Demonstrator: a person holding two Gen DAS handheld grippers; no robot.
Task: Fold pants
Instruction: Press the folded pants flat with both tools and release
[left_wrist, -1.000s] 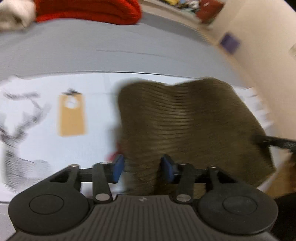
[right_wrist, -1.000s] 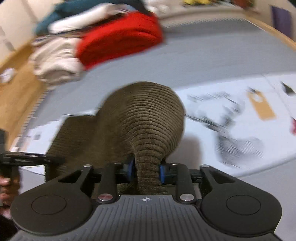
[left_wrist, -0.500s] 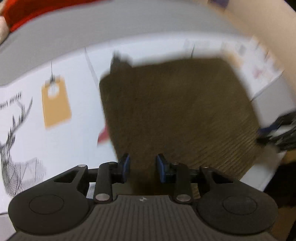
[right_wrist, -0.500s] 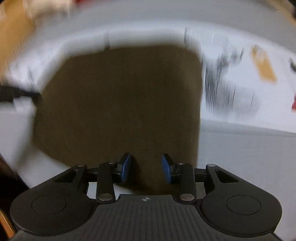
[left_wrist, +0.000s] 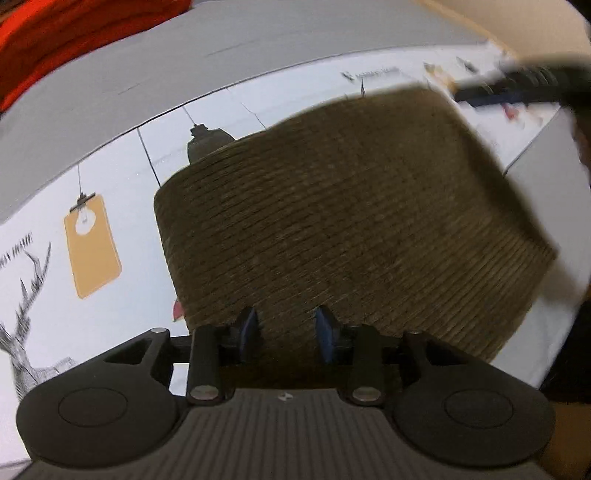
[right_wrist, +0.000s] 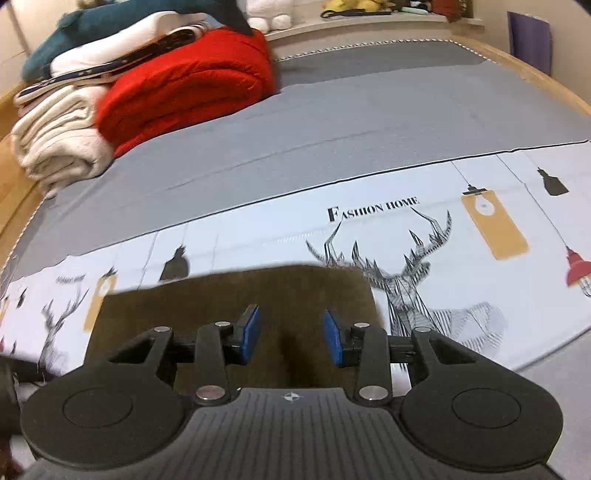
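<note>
— Where do we see the pants (left_wrist: 351, 221)?
— Folded on the bed (right_wrist: 332, 122), at six o'clock. Our left claw (left_wrist: 286, 330) is opening over them; our right claw (right_wrist: 291, 334) hangs released above.

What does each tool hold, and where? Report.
Nothing. The right tool stands open over the folded pants; the left tool has jaws opening, the pants' near edge loose between them.

The bedsheet (right_wrist: 258, 236) carries the printed words "FASHION HOME" (right_wrist: 373, 208) in black, just above a line-drawn deer head (right_wrist: 399, 266). Other small print on the sheet is too blurred to read.
</note>
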